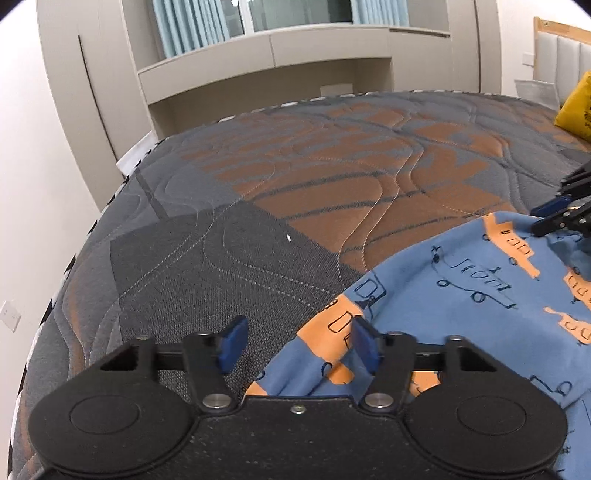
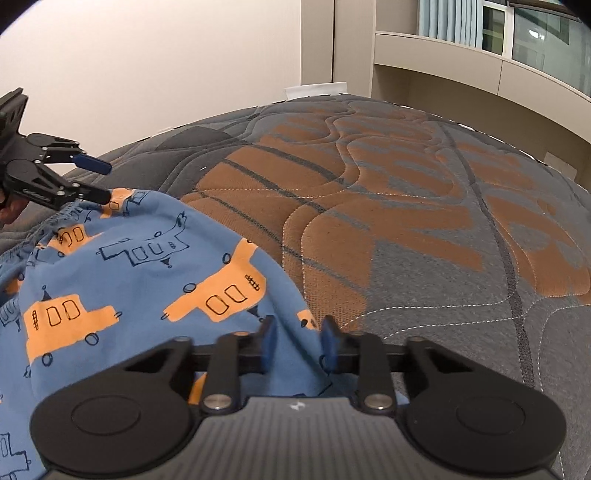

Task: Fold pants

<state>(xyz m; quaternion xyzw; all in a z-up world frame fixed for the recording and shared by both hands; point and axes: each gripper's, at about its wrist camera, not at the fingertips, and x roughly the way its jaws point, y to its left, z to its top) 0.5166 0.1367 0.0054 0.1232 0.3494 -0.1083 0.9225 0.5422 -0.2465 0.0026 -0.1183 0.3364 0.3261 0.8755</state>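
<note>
Quilted grey-orange mattress (image 1: pixel 332 177) fills both views. Blue pants (image 2: pixel 147 266) with orange truck print lie bunched on it, at 4 o'clock in left wrist view, 8 o'clock in right. Left gripper (image 1: pixel 299 345) spread wide, pants edge between its 2 pads (image 1: pixel 364 345), not pinched. Right gripper (image 2: pixel 297 343) part open, fabric bunched in gap. Yellow bag (image 1: pixel 576 110) at 2 o'clock.

Even, soft indoor light fills both views, with no hard shadows on the bed (image 1: pixel 332 177). The window (image 1: pixel 295 11) looks dark, with one small bright reflection. Strong fisheye bending curves the walls and bed edges; the corners go black. Focus is mostly sharp, slightly grainy.
</note>
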